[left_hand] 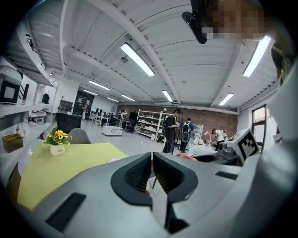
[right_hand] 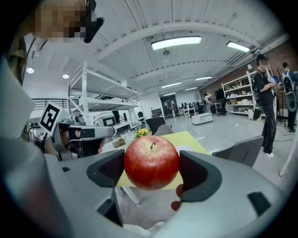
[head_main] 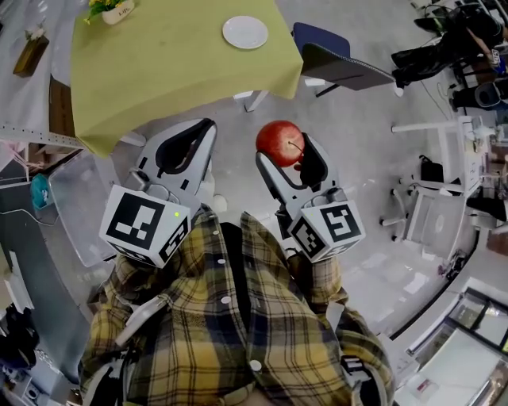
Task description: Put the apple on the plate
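Observation:
A red apple [head_main: 280, 142] sits clamped between the jaws of my right gripper [head_main: 284, 151], held above the grey floor, short of the table. In the right gripper view the apple [right_hand: 151, 162] fills the gap between the two dark pads, stem up. A white plate [head_main: 244, 32] lies on the yellow-green table [head_main: 159, 63], near its far right corner. My left gripper [head_main: 208, 127] is shut with nothing in it, close to the table's near edge; its pads [left_hand: 144, 174] meet in the left gripper view.
A small pot of yellow flowers [head_main: 111, 9] stands at the table's far left. A dark chair [head_main: 337, 63] stands right of the table. White frames and equipment [head_main: 444, 182] line the right side. People stand far off by shelves [left_hand: 174, 130].

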